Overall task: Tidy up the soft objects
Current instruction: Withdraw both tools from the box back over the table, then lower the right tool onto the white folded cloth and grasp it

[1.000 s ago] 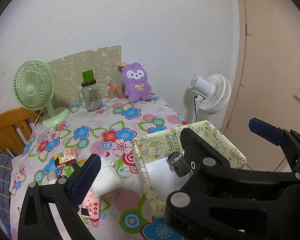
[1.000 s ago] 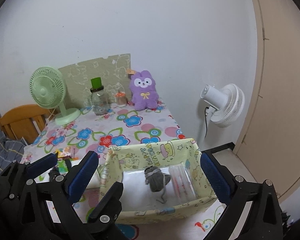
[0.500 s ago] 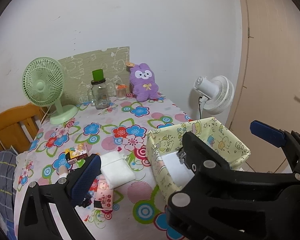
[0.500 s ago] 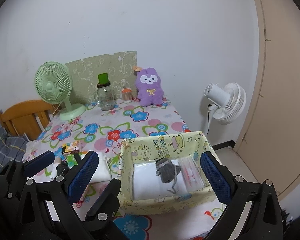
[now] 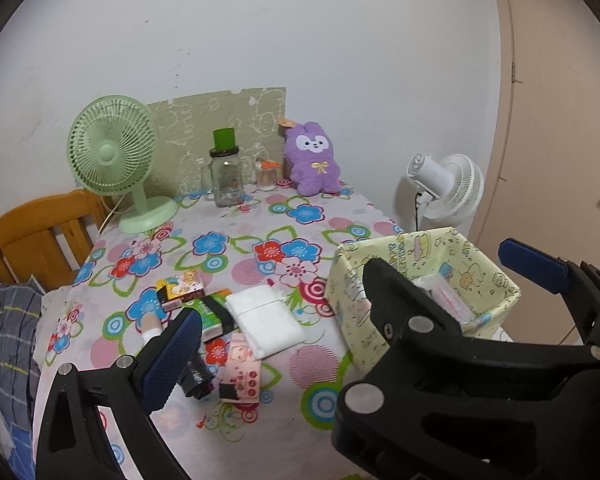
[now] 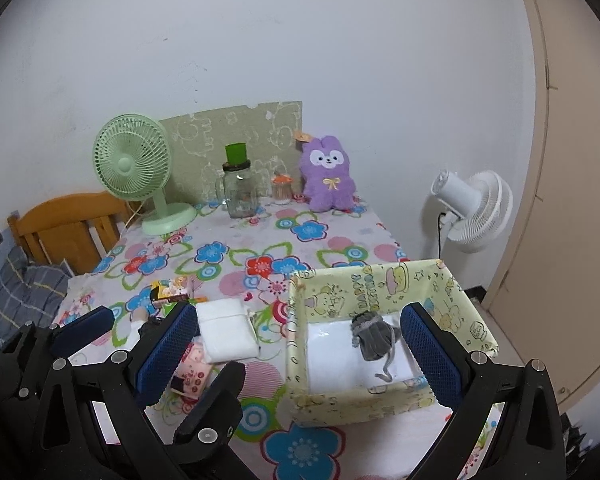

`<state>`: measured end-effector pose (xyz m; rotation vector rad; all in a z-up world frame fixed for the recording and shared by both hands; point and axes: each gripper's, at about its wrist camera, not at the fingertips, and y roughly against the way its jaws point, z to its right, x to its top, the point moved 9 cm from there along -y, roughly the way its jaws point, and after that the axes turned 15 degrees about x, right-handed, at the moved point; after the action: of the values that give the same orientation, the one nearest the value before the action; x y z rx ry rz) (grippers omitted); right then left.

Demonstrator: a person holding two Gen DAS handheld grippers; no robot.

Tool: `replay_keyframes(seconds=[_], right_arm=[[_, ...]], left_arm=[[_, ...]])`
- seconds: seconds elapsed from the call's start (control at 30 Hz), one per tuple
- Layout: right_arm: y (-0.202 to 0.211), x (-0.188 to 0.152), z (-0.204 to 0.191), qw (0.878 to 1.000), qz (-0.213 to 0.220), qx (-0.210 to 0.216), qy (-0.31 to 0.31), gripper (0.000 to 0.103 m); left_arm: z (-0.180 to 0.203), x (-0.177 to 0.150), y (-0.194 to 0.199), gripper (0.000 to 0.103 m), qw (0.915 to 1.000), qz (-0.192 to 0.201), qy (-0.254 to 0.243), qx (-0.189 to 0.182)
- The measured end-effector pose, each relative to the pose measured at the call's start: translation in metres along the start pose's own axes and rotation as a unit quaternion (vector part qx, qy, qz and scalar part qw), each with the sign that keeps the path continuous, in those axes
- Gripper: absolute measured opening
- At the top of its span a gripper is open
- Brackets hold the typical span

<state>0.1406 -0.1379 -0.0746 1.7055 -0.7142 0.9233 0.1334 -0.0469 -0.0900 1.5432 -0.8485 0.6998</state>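
Table (image 6: 228, 268) under a flowered cloth carries everything. Bin (image 6: 384, 280), yellow fabric with floppy walls, sits at its near right corner; inside lie a white pack (image 6: 332, 356), a clear pack (image 5: 446, 296) and a grey pouch (image 6: 370, 338) with a trailing cord. Bin walls look limp, so pushing on them would likely fold them.

Plush (image 6: 329, 180) stands at the far edge against the wall: light, squashy, best pinched across the body.

Pad (image 6: 226, 330), white and folded, lies flat just left of the bin, beside small boxes (image 5: 182, 290) and a pink packet (image 6: 190, 372). It looks light and compressible but thin; I would nip a raised edge.

Left gripper (image 5: 348, 300) and right gripper (image 6: 296, 354) both hover empty above the near edge, jaws wide apart.
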Motion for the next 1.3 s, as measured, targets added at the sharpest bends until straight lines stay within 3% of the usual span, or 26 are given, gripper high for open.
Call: replay_keyframes(seconds=[0.73,1.3], right_arm=[[-0.043,-0.022,-0.055,0.998,-0.016,0.049,0.033,0.103],[-0.091,-0.04,-0.076,0.994,-0.055,0.07,0.06,0.102]], left_arm=[[-0.056,-0.033,-0.025,0.103,0.9985,-0.016,0.034,0.038],[-0.078,-0.059,-0.064,0.101,0.9953,-0.06,0.068,0.034]])
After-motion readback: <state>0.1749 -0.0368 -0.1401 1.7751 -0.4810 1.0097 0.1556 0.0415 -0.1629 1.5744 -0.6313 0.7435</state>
